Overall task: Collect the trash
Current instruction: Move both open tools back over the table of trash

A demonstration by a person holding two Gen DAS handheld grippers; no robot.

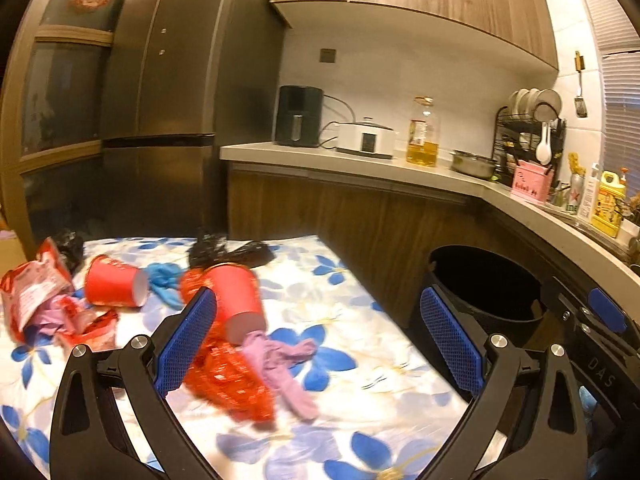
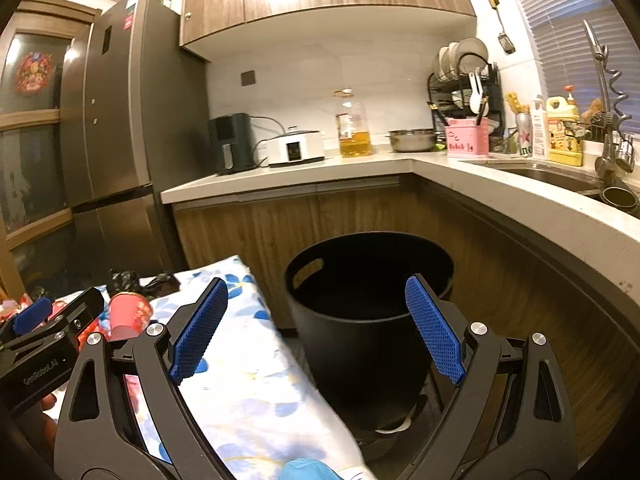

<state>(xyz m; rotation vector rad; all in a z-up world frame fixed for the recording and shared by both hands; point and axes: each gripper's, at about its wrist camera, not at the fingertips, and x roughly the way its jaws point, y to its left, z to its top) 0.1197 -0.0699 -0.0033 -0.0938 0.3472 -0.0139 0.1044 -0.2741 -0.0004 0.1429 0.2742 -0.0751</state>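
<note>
red cups (image 1: pixel 236 296), pink glove (image 1: pixel 280 364), black bin (image 2: pixel 360 308) nr table

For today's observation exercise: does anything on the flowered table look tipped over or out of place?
Yes. Two red paper cups lie on their sides on the flowered cloth: one at the left, another nearer the middle. A pink glove, a blue glove and torn red wrappers are strewn around them, while the black bin stands upright beside the table.

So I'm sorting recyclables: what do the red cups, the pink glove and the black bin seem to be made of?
The two red cups look like matte paper: pale inside, thin rims, though a coating can't be ruled out. The pink glove seems thin rubber or vinyl, limp and crumpled. The black bin looks like matte moulded plastic, with a handle slot cut in its wall.
</note>
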